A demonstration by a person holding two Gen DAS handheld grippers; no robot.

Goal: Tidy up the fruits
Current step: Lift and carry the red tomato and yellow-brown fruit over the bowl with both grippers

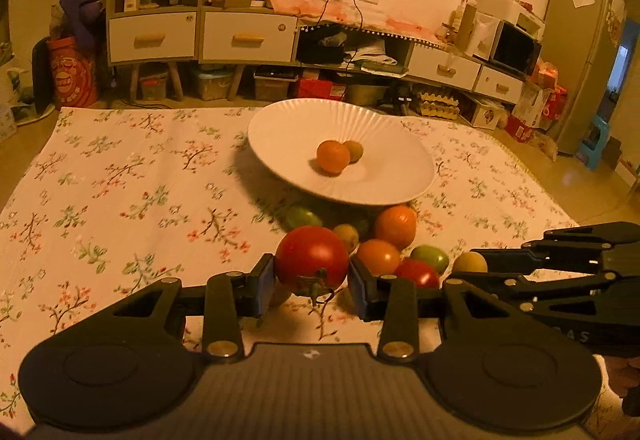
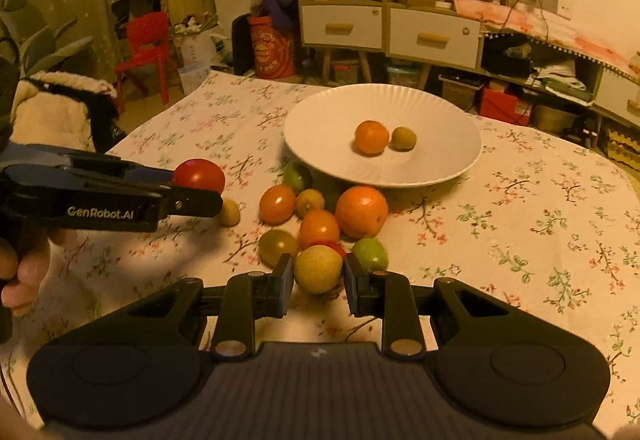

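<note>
While the left gripper (image 1: 311,274) clamps a red tomato (image 1: 311,257) and the right gripper (image 2: 318,278) a yellow-green fruit (image 2: 318,269), the white plate (image 2: 452,168) lies straight ahead beyond the fruit pile (image 2: 320,216) on the tabletop (image 2: 540,240), about equally near both.

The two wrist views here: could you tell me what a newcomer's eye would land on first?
First, the red tomato clamped in the left gripper and the yellow-green fruit clamped in the right gripper, both near the camera. Behind them a heap of orange, red and green fruits lies on the floral tablecloth. Beyond it stands a white plate with two fruits.
</note>
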